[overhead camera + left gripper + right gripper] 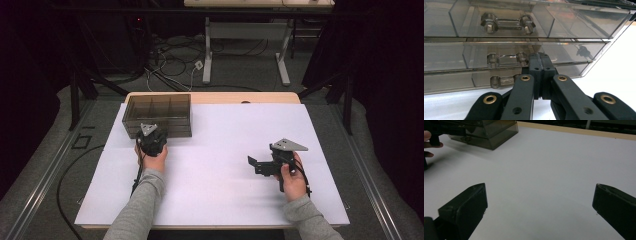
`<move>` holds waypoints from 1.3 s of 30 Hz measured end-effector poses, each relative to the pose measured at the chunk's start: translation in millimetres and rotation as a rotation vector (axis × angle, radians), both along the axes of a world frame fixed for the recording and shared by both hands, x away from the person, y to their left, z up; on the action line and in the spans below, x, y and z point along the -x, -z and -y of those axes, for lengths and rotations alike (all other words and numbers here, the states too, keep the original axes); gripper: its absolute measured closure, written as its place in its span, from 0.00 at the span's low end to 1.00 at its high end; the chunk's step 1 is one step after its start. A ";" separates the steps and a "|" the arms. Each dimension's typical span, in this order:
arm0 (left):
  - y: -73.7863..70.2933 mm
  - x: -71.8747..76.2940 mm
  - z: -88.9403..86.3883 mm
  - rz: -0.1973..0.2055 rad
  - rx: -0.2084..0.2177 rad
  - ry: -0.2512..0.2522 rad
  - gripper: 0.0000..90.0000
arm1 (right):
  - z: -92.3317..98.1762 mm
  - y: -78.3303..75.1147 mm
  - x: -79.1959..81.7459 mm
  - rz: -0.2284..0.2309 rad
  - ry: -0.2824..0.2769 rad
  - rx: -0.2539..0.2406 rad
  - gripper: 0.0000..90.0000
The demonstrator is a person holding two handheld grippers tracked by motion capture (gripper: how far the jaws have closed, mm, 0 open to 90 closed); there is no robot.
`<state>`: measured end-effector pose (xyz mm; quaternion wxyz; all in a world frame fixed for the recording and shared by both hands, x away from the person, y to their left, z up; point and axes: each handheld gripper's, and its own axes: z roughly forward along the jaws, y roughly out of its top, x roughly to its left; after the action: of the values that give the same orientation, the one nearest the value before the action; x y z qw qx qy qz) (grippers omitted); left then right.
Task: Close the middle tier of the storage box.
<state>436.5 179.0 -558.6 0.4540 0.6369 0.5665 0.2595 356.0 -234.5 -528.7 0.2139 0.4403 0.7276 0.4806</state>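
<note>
L gripper (540, 58) at unlabelled drawer box (574, 25)

Drawer unit (157, 115) on desk (225, 165) at 10 o'clock; left claw (150, 134) against its front; right claw (256, 164) well apart, 4 o'clock.

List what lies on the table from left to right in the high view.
Drawer box → left gripper → right gripper
</note>
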 end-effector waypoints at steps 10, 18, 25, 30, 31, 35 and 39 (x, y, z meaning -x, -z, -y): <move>-8.0 6.3 -4.0 -0.004 -0.004 -0.001 0.99 | -0.7 0.3 -0.1 0.000 -0.003 0.000 0.00; -14.7 12.8 -3.9 -0.014 0.010 0.016 0.96 | -0.8 0.3 -0.6 0.000 -0.005 -0.001 0.00; -22.1 19.8 -0.8 -0.002 0.009 0.046 0.82 | -0.9 0.3 -0.8 -0.002 -0.003 -0.008 0.00; -27.4 26.0 1.3 -0.009 0.025 0.077 0.71 | -1.1 -0.5 -0.7 0.007 0.000 -0.007 0.00; -28.7 27.5 1.2 -0.014 0.020 0.084 0.69 | -0.6 -1.0 -0.6 0.004 -0.004 -0.004 0.00; -33.5 33.0 2.1 -0.011 0.030 0.100 0.59 | -0.6 -1.0 -0.8 0.004 -0.002 -0.008 0.00; -37.9 39.1 3.6 -0.003 0.018 0.115 0.49 | -0.4 -1.2 -0.8 0.003 -0.003 -0.008 0.00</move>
<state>397.5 175.5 -520.7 0.4731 0.6648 0.5318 0.2266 356.8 -234.1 -527.5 0.2124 0.4394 0.7261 0.4843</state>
